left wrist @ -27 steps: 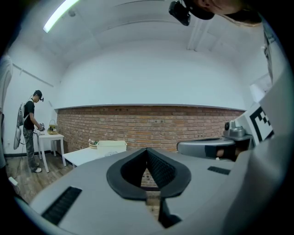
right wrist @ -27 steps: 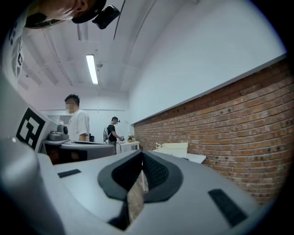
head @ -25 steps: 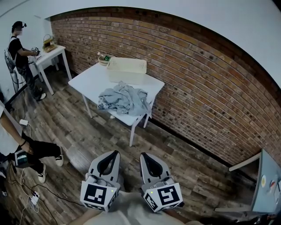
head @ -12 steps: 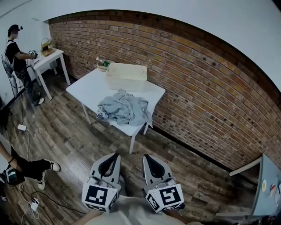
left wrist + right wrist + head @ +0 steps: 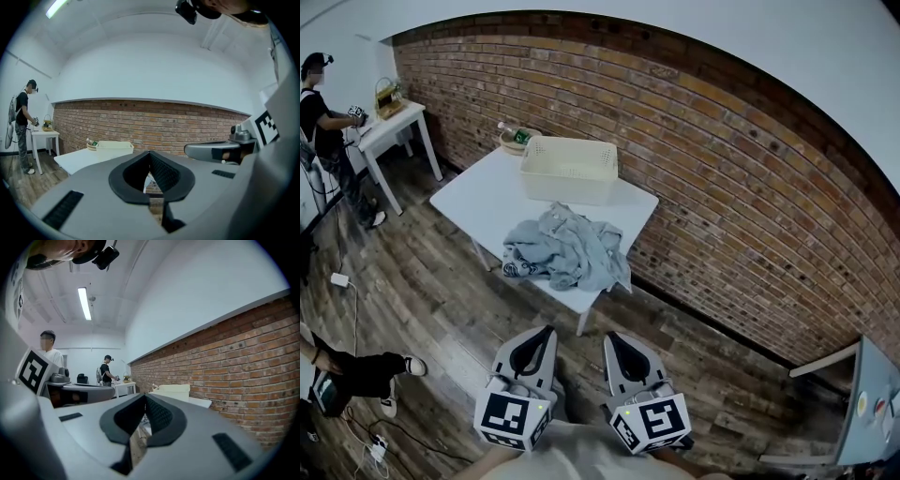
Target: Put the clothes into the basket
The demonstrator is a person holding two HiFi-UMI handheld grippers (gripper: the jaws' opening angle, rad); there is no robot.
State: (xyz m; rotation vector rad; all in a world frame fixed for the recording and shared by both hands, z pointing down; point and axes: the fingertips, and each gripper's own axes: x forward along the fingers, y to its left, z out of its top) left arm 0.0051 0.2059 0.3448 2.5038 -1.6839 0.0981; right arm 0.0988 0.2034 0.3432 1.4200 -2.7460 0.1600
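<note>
Low in the head view, side by side: left gripper (image 5: 547, 330) and right gripper (image 5: 608, 336), marker cubes nearest the camera, tips aimed toward the white table (image 5: 473, 199). Well short of it, out over the wooden floor (image 5: 441, 281). Pressed together on both, those jaws, black pads meeting tip to tip in each gripper view, clamped on nothing. Held about level, neither one touching the other.

Up ahead on the table, the clothes (image 5: 567, 251): a grey-blue heap, crumpled, on the near half, one fold hanging over the near edge by the right corner. Beyond the heap and apart from it, the basket (image 5: 569, 170): cream, perforated walls, upright at the far side of the tabletop, close to the brick wall (image 5: 731, 178). All of that heap outside the basket. Just behind the basket's left corner, a small bowl (image 5: 512, 139) with something green in it.

Seen along the left gripper's jaws, table and basket off to the left of the closed tips; along the right gripper's, basket just right of them.

Far left, a second white table (image 5: 394, 120), a person (image 5: 321, 122) standing at it, hands on something small. Lower left, another person's leg and shoe (image 5: 370, 364) on the floor. Right edge, corner of a grey table (image 5: 874, 389).
</note>
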